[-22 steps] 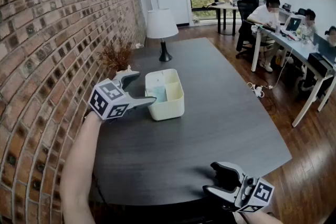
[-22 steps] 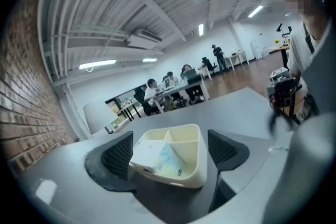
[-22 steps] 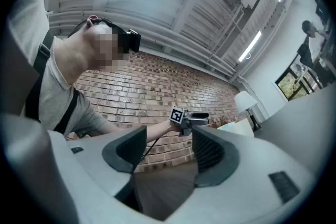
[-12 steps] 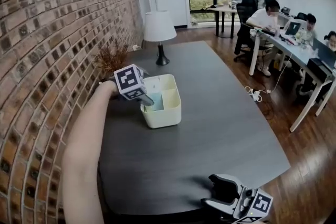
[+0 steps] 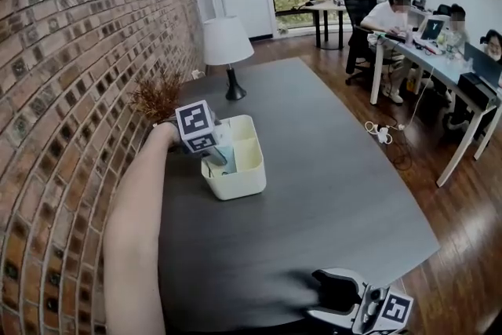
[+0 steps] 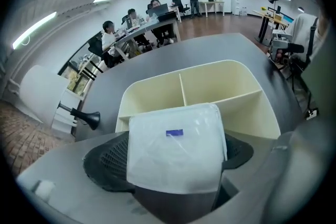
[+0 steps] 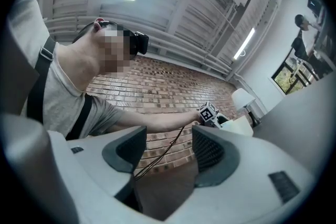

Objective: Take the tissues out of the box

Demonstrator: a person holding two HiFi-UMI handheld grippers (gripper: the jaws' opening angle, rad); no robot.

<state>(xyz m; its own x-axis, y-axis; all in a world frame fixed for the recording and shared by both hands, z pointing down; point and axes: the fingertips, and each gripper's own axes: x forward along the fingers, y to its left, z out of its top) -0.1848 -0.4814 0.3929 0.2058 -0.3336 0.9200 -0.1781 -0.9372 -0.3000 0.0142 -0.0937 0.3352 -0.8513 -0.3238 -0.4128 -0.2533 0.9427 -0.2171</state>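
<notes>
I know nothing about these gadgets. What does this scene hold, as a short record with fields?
Setting: dark table beside a brick wall, lamp at the far end
Box: cream divided box, its two far compartments look empty
Left gripper: jaws closed on a tissue pack at the box's near compartment
Right gripper: jaws apart, nothing between them, by the table's near edge
Stage: pack gripped; cannot tell whether it is clear of the box
</notes>
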